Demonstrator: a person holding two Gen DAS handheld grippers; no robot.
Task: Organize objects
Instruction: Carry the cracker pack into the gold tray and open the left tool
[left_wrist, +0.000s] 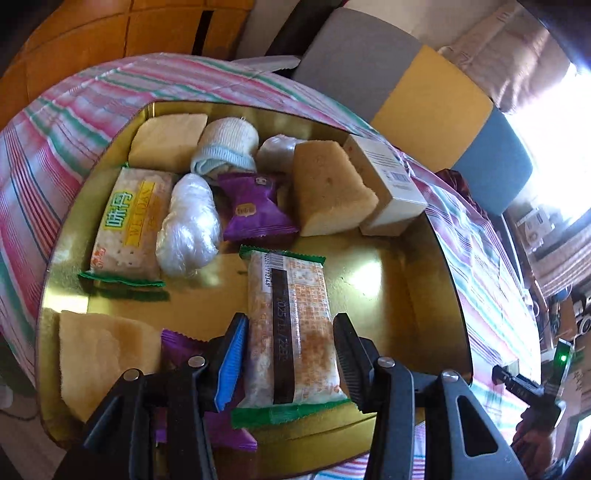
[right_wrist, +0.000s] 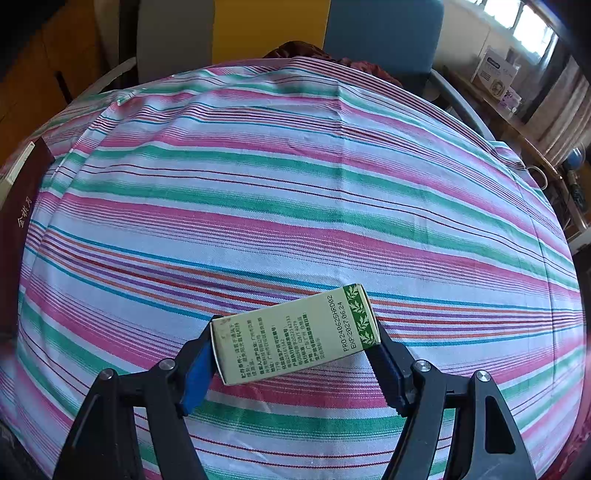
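A gold tray (left_wrist: 388, 266) lies on the striped cloth and holds several snacks and bits. A clear cracker packet with green ends (left_wrist: 291, 332) lies flat on the tray between the fingers of my left gripper (left_wrist: 291, 318); the jaws stand open, close beside its long edges. In the right wrist view my right gripper (right_wrist: 295, 349) is shut on a pale green carton (right_wrist: 295, 336), gripped end to end and tilted above the striped cloth (right_wrist: 280, 206).
On the tray: another cracker packet (left_wrist: 125, 225), a purple sachet (left_wrist: 255, 206), a plastic wad (left_wrist: 188, 225), a rolled cloth (left_wrist: 229, 147), a sponge block (left_wrist: 328, 188), a cream box (left_wrist: 388, 181). A dark red box (right_wrist: 18, 206) sits at the cloth's left edge.
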